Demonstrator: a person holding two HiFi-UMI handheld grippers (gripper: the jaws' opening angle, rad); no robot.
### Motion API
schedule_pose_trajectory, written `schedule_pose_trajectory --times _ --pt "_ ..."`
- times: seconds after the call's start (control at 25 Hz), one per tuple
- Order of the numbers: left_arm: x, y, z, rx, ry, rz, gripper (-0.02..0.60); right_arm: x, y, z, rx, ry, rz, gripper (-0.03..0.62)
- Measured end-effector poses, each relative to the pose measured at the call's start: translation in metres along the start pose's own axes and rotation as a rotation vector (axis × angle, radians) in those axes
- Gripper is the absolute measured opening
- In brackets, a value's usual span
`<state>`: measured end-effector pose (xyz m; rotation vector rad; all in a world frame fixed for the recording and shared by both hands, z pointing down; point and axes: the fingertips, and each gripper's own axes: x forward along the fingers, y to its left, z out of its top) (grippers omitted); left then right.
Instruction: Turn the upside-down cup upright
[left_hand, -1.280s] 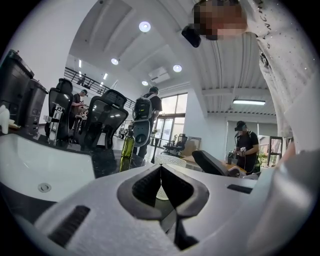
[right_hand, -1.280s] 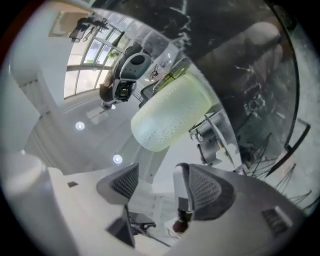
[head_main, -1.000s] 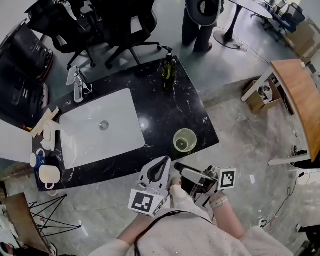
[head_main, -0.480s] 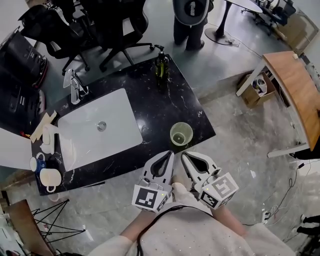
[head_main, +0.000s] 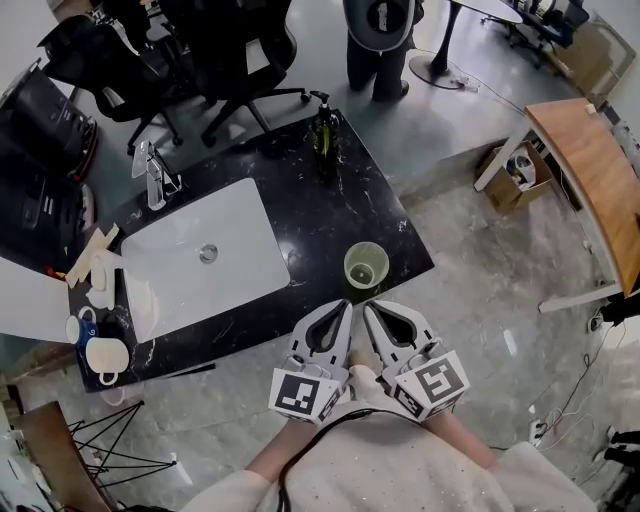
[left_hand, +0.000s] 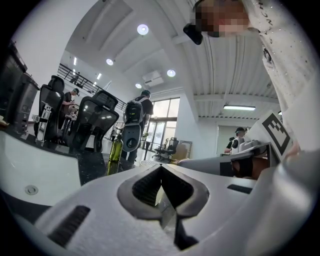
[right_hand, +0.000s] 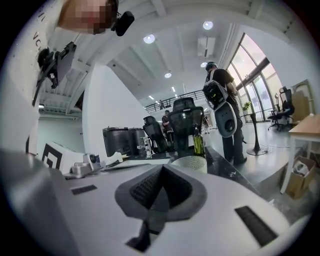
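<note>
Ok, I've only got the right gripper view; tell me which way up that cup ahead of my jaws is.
Observer: Head view shows the cup mouth up on the black counter, near its front corner.
Operator: Now report the other jaws.
Observer: The left gripper is shut, with nothing between its jaws.
Operator: Check whether either gripper touches the cup.
Observer: Neither does; from above, the tips of both sit short of it, the right gripper included.
</note>
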<state>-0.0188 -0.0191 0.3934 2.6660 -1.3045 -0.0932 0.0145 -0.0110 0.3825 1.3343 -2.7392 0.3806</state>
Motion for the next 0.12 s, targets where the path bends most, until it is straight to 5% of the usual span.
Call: schedule_pose_trajectory --times 0.12 --pt "-0.0019 0.0002 0.0008 0.0 0.002 0.003 0.008 -0.0021 -0.0001 0.0005 0.001 0.0 -0.004 0.006"
